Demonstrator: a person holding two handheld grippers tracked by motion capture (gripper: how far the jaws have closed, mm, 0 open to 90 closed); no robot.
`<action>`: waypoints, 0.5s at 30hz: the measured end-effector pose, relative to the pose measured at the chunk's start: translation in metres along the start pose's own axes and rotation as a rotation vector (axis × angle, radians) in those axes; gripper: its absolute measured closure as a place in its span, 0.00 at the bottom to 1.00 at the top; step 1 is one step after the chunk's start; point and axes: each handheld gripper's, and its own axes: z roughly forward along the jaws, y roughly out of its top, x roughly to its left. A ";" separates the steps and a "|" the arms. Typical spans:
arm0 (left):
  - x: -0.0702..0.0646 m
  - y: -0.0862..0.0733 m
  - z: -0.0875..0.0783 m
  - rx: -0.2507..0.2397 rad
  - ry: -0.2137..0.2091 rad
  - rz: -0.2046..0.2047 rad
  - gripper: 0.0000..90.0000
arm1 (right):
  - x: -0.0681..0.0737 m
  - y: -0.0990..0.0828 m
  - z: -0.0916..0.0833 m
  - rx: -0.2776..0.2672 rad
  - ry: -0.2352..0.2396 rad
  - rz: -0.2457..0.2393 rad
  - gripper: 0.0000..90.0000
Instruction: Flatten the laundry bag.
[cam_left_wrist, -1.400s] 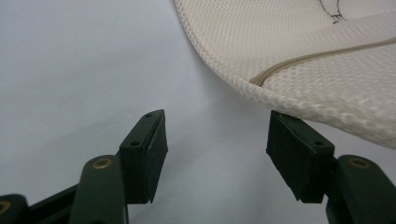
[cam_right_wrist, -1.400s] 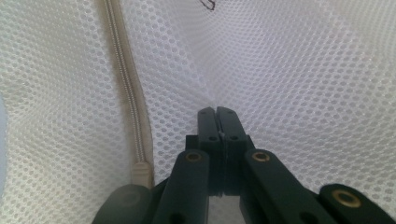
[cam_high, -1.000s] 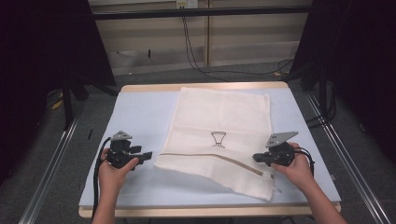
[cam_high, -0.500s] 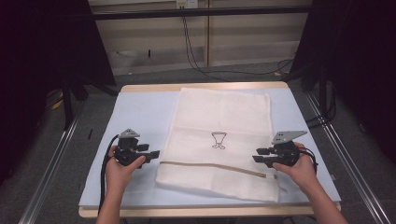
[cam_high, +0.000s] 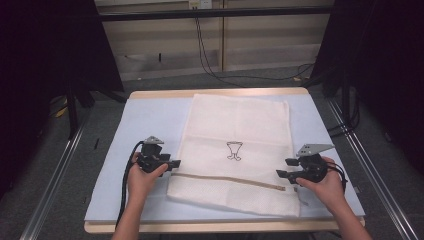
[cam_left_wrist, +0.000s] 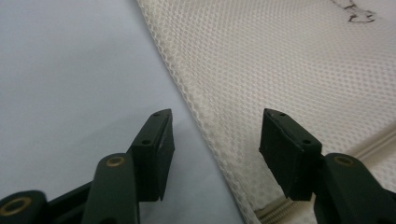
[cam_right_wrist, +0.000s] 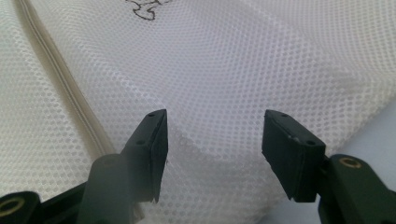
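So right now I'm working on this white mesh laundry bag lying flat on the table, zipper running across it near my side.

What's just changed: my right claw was clamped on the bag's edge a second ago and its jaws have just been opening, so it's letting go. In the right gripper view the mesh is lying under and ahead of the open jaws, nothing pinched, with the zipper running off past the left one. Meanwhile my left claw has slid in from the bare table toward the bag's left edge. Its jaws have been closing a bit but they're standing apart, not gripping anything. In the left gripper view the bag's hem is running right up between the jaws, table on one side and mesh on the other.

The bag has also gone from slightly skewed with a lifted corner to lying squarer and flatter.

My guess is the straightening bit is done on the right and I'm lining up a pinch on the left edge, probably near the zipper end.

As for what's inside the bag: it's looking flat and empty to me, no lumps showing, though I can't really see through the mesh
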 end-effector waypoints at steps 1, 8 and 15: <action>0.000 0.001 0.000 0.010 0.003 0.010 0.53 | 0.000 -0.002 -0.001 0.000 -0.019 0.006 0.46; -0.003 0.007 0.009 0.031 0.018 0.010 0.69 | 0.000 -0.008 -0.005 0.017 -0.091 0.035 0.48; -0.004 0.009 0.010 0.042 0.026 0.004 0.89 | 0.000 -0.014 -0.003 0.038 -0.125 0.106 0.49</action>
